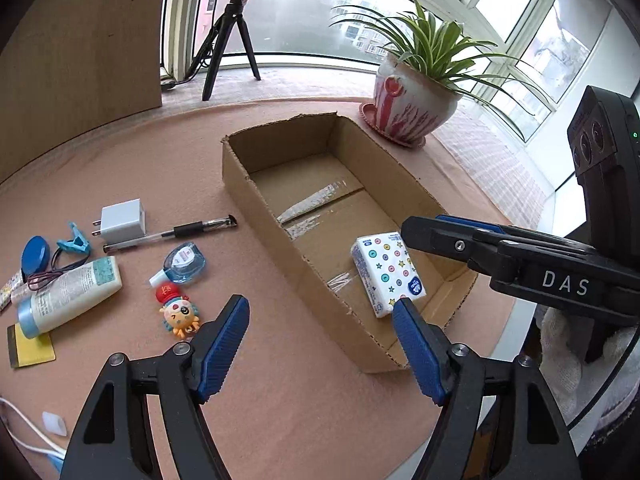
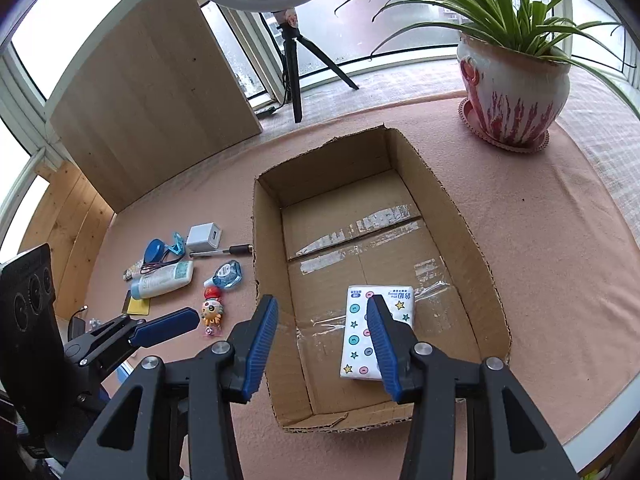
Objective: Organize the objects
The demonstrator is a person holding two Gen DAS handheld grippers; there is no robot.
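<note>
An open cardboard box (image 1: pixel 240 184) (image 2: pixel 452 208) stands on the pink tablecloth. A star-and-dot tissue pack (image 1: pixel 386 272) (image 2: pixel 354 340) lies flat in its near end. My left gripper (image 1: pixel 320 304) is open and empty above the cloth, by the box's near left wall. My right gripper (image 2: pixel 323 302) is open over the box's near end; its right finger hides part of the pack and nothing is held. Left of the box lie a white charger (image 1: pixel 120 222), pen (image 1: pixel 172 234), correction tape (image 1: pixel 184 262), clown toy (image 1: pixel 178 312), lotion tube (image 1: pixel 68 296), blue clip (image 1: pixel 76 240) and yellow card (image 1: pixel 32 350).
A potted plant (image 1: pixel 408 108) (image 2: pixel 516 92) stands behind the box at the right. A tripod with a ring light (image 1: pixel 228 40) and a wooden board (image 1: pixel 80 52) are at the back left. The table edge runs close to the box's near right corner. A white cable (image 1: pixel 24 420) lies near left.
</note>
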